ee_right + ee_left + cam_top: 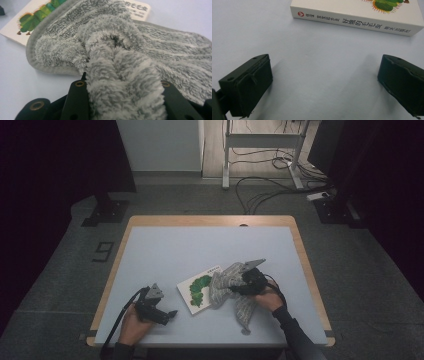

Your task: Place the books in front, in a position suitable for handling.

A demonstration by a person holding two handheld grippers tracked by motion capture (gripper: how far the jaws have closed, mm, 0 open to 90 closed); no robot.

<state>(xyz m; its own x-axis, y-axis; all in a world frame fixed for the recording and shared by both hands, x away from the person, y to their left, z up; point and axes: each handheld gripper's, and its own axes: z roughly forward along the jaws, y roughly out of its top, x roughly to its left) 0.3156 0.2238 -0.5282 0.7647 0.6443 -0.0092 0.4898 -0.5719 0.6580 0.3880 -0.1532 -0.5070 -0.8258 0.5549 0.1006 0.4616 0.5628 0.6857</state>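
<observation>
With my right gripper [239,285] I am pinching a bunched fold of the fluffy grey striped towel [231,282], and the jaws are closed tightly on the pile, so the cloth hangs between them. One part of the towel lies over the right edge of the thin white picture book with a green caterpillar on its cover [198,289], which lies flat on the pale grey desk [165,255]; I judge I hold it like this to drag it across the book. My left gripper [172,313] rests low on the desk just beside the book, jaws wide open and empty, ready to steady the book if needed.
</observation>
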